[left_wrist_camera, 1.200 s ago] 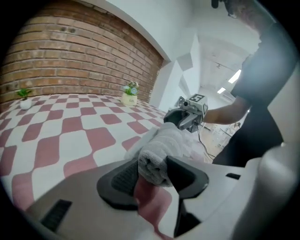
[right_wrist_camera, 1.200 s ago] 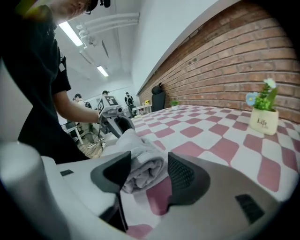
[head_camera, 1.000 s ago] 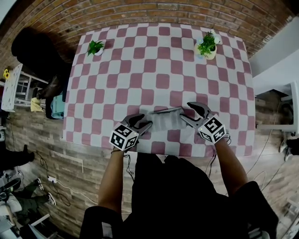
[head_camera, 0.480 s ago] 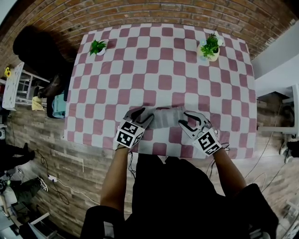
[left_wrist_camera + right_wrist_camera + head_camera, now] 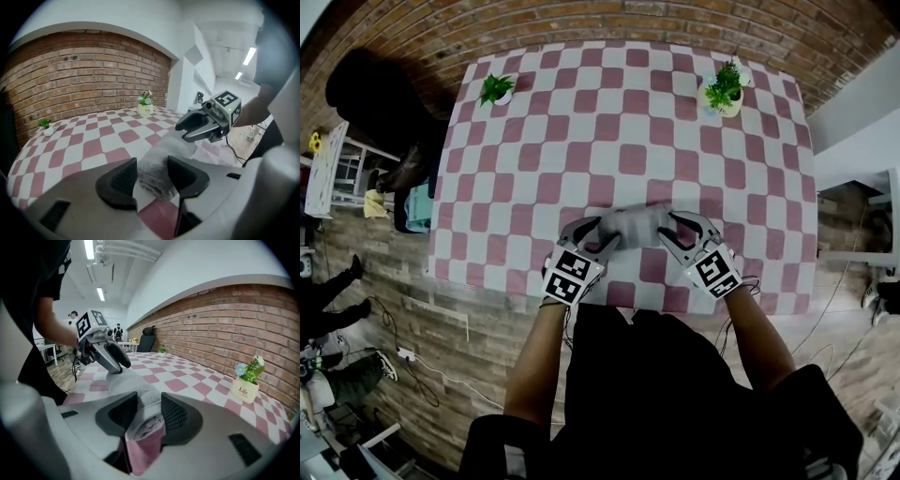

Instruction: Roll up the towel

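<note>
A grey towel (image 5: 634, 226), wound into a short fat roll, is near the front edge of the checked table (image 5: 619, 122). My left gripper (image 5: 600, 234) is shut on the roll's left end, which bulges between its pads (image 5: 123, 178). My right gripper (image 5: 669, 231) is shut on the right end. Its jaws have just been closing, and the roll's end (image 5: 140, 420) is squeezed between them. The left gripper view shows the towel (image 5: 157, 176) running across to the right gripper (image 5: 197, 127). In the right gripper view, the left gripper (image 5: 115, 361) sits on the far end of the towel (image 5: 131, 380).
Two small potted plants stand at the table's far corners, one on the left (image 5: 494, 91) and one on the right (image 5: 719, 89). A dark chair (image 5: 370, 98) and a shelf stand left of the table. The table's front edge is just below the grippers.
The towel's loose flat edge is gone and it is now a tighter roll. Both grippers have turned and drawn closer together, shifting slightly away from the front edge.
</note>
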